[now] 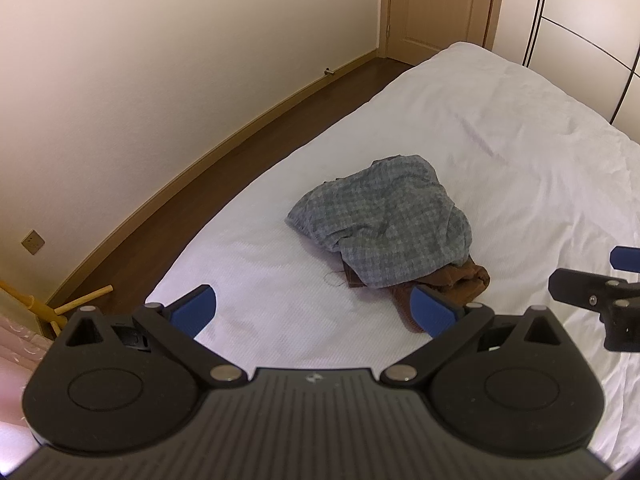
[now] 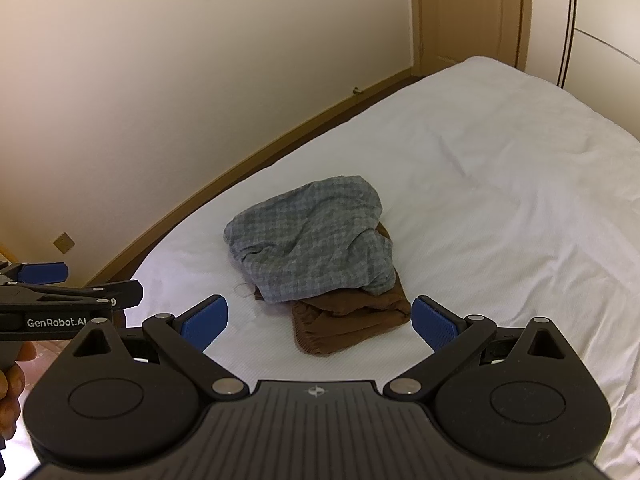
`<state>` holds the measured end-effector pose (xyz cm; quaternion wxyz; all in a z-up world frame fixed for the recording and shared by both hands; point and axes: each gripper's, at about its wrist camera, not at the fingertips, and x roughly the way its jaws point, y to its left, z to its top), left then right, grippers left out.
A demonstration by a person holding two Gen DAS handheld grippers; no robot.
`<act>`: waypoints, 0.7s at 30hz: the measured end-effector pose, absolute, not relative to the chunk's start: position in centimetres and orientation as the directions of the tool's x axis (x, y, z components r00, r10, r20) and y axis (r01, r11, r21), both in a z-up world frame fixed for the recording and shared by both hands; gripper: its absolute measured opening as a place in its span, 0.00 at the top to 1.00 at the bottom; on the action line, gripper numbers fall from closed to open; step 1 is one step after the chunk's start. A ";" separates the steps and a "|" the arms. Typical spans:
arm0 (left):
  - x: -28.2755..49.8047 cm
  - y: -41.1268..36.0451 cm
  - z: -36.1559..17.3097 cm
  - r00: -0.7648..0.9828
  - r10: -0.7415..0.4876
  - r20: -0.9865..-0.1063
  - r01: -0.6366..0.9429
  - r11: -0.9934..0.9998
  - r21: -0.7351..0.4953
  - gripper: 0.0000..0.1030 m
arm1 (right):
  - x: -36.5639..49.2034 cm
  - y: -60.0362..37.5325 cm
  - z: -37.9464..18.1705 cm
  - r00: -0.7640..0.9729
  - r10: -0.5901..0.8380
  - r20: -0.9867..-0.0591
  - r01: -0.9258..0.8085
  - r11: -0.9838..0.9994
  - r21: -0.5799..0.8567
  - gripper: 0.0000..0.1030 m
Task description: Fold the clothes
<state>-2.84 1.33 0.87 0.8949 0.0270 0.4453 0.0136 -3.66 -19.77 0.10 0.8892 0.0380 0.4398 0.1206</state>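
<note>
Crumpled grey checked garment (image 2: pixel 312 236) heaped over brown garment (image 2: pixel 348 320) on white bed (image 2: pixel 500 200) — no clear long axis, left hand-held gripper (image 1: pixel 312 310) and right hand-held gripper (image 2: pixel 320 320) both wide open, empty.

Most of the brown garment (image 2: pixel 352 320) is buried under the grey checked shirt (image 2: pixel 312 236), so no telling what it is. In the left wrist view the right tongs (image 1: pixel 600 280) get chopped off by the frame edge, only one blue pad showing. Same for the left tongs (image 2: pixel 52 284) in the right view, and the hand (image 2: pixel 10 392) holding them is just a sliver.
</note>
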 end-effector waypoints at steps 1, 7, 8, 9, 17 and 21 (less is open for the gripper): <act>-3.0 1.2 0.9 0.602 0.050 -0.797 0.000 0.998 0.062 0.01 | -3.7 -19.8 0.0 0.583 0.250 -0.773 -0.182 0.967 0.176 0.02; -3.5 0.5 1.0 0.600 0.064 -0.798 -0.002 0.997 0.079 0.01 | -3.8 -20.3 -0.2 0.574 0.263 -0.775 -0.187 0.964 0.189 0.02; -3.6 0.4 1.1 0.600 0.068 -0.797 -0.003 0.997 0.082 0.01 | -3.8 -20.5 -0.2 0.574 0.266 -0.775 -0.188 0.963 0.191 0.02; -3.8 0.2 1.1 0.601 0.071 -0.796 -0.004 0.996 0.086 0.01 | -3.8 -20.6 -0.2 0.573 0.268 -0.774 -0.189 0.963 0.193 0.02; -5.1 -1.1 1.1 0.595 0.088 -0.799 -0.022 0.995 0.093 0.01 | -4.0 -22.0 -0.8 0.559 0.274 -0.782 -0.198 0.961 0.195 0.02; -6.0 -1.7 1.1 0.593 0.096 -0.800 -0.035 0.995 0.093 0.01 | -4.3 -22.6 -1.0 0.552 0.282 -0.785 -0.211 0.958 0.195 0.02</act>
